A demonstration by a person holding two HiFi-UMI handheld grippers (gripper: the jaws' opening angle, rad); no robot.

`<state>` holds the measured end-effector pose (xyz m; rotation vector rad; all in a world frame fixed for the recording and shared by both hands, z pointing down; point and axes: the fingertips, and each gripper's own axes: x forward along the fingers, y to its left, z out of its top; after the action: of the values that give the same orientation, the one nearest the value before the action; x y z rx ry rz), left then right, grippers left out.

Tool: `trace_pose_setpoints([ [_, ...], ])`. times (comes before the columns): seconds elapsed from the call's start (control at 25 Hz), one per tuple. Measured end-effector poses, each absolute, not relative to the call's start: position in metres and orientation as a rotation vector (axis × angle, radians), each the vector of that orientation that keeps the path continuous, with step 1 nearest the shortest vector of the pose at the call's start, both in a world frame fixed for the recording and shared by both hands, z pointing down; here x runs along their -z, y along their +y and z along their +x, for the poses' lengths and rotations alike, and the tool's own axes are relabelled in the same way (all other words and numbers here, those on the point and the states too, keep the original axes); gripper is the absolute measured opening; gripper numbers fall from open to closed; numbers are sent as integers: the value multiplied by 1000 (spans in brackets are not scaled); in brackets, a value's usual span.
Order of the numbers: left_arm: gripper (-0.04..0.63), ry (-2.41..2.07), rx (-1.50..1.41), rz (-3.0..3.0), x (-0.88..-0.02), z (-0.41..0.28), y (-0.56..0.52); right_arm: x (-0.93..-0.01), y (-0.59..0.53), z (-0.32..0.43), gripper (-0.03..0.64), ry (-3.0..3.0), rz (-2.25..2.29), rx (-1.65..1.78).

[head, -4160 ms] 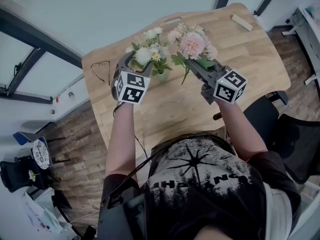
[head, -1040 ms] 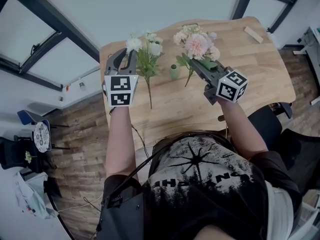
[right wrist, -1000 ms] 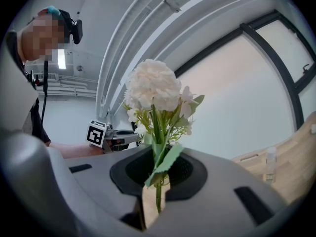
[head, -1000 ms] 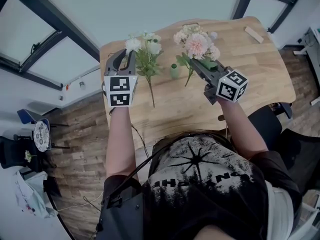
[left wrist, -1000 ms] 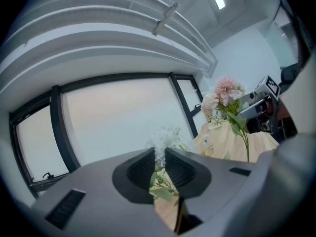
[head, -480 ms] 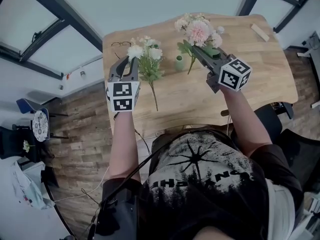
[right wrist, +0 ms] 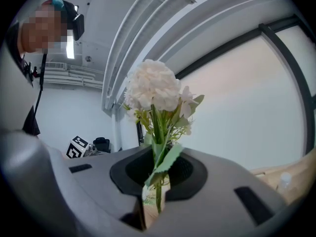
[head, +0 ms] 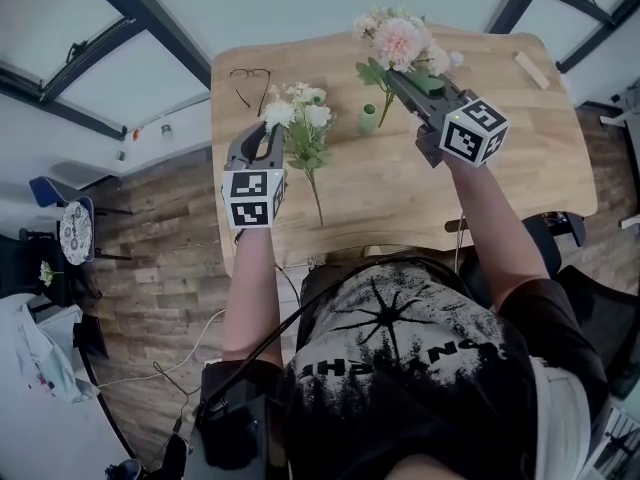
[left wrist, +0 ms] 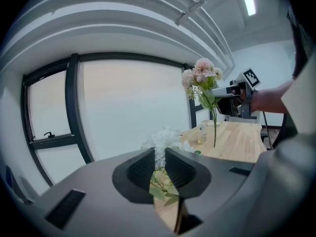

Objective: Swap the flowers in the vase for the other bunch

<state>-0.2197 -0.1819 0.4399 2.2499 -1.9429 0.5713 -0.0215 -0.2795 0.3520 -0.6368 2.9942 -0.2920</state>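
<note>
Holding one bunch in each claw, you have both hands over the wooden table [head: 500,188]. Your left gripper [head: 260,133] has its jaws drawn narrow on the white bunch [head: 300,118]; in the left gripper view the two dark pads [left wrist: 143,169] press on the green stems just under the white bunch [left wrist: 163,139] heads, with only a thin gap between them. The long stem of this bunch runs down toward you over the table, and I cannot tell if its end touches the wood. Your right gripper [head: 393,74] is closed almost fully on the pink bunch [head: 400,40]; the right gripper view shows the jaws of the right gripper [right wrist: 158,169] pinching the stems and one leaf, and the pink bunch [right wrist: 153,90] stands upright above them. The small green vase [head: 368,118] stands upright on the table between the two bunches, and the lower stem end of the pink bunch hangs just beside it in the head view. A pair of glasses [head: 248,78] lies near the far left corner, well apart from the vase.
</note>
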Motion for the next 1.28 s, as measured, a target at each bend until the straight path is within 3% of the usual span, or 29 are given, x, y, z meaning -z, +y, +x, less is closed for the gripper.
trace_pose_setpoints([
  [1.28, 72, -1827, -547, 2167, -499, -207, -224, -429, -341, -57, 52, 3021, -590, 309],
])
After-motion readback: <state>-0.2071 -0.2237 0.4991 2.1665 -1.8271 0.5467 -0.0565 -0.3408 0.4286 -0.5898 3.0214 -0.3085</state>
